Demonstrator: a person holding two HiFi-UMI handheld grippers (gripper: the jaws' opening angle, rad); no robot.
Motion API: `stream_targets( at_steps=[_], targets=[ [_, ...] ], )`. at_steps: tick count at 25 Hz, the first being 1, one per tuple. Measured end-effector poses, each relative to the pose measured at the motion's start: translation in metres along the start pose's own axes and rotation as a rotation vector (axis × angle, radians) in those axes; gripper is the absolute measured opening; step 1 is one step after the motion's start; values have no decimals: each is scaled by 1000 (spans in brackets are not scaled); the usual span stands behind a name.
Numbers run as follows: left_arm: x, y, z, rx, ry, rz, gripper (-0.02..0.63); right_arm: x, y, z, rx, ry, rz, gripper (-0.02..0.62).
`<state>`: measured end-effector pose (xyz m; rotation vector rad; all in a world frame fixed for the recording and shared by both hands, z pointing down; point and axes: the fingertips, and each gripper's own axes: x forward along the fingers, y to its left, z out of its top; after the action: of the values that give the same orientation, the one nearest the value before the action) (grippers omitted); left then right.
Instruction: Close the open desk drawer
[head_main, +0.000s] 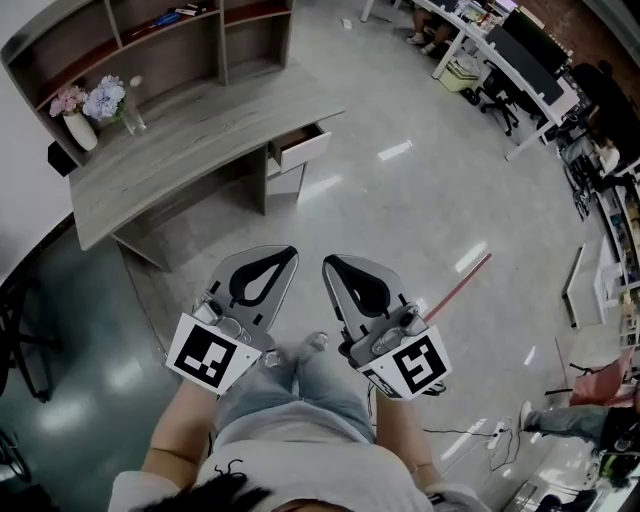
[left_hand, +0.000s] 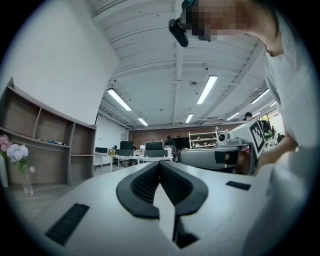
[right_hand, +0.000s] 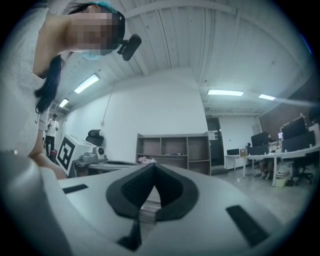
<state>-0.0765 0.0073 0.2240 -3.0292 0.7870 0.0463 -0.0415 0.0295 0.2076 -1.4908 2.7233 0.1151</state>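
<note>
The grey wooden desk (head_main: 200, 130) stands at the upper left of the head view. Its drawer (head_main: 300, 148), with a pale front, is pulled out at the desk's right end. Both grippers are held close to the person's body, well short of the desk. My left gripper (head_main: 290, 252) is shut with nothing in it, its tips (left_hand: 160, 162) meeting. My right gripper (head_main: 328, 262) is likewise shut and empty, pointing toward the shelf unit (right_hand: 175, 150). The two grippers lie side by side, a small gap between them.
A shelf unit (head_main: 150, 50) backs the desk. A white vase of flowers (head_main: 85, 105) and a glass vase (head_main: 132, 115) stand on the desk's left. A red stick (head_main: 455, 285) lies on the floor at right. Office desks and chairs (head_main: 510, 50) fill the top right.
</note>
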Motion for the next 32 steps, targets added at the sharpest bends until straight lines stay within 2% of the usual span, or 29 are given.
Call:
stream_targets(
  at_steps=[8,24,32],
  targets=[
    [30,28,-4,6,-10,31,11,24,-39,-12,0,0,19,8],
    [142,75,-11,-11,-15,127,11,76,-157,-25,9,11,154,8],
    [185,83,-11,27,-13,187,11,88,-200,-30,25,-9,236,8]
  ],
)
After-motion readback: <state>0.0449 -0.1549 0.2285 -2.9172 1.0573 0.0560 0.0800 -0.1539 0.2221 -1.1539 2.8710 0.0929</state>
